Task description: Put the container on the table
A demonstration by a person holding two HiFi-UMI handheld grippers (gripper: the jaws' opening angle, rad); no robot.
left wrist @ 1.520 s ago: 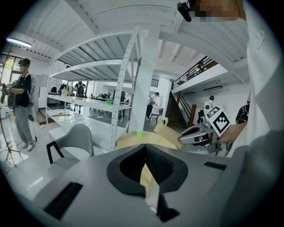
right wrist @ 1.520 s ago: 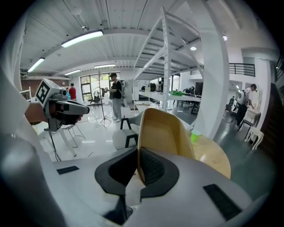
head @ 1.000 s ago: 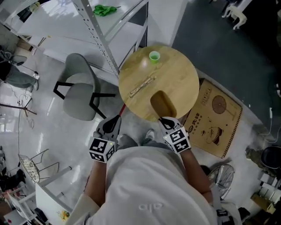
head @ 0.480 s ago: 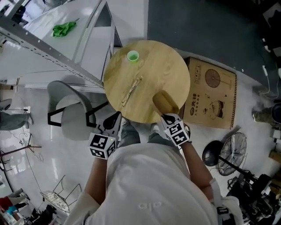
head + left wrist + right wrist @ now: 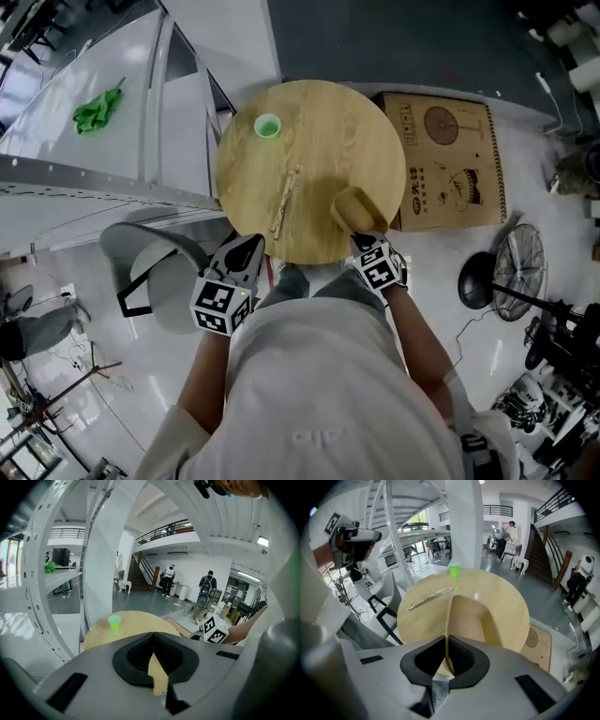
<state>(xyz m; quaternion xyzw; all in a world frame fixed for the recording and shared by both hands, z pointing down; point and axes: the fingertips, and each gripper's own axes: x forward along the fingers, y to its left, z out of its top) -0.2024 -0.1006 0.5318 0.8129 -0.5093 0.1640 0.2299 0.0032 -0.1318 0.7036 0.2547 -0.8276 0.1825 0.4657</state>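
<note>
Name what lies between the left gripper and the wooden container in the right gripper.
The near end of a thin wooden stick, on otherwise bare table top, as the head view shows.

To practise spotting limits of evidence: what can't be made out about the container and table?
Whether the container touches the table: head view looks from above; the right gripper's body hides its near end.
What the thin strip is: too small everywhere.
The green cup's contents: too small.
</note>
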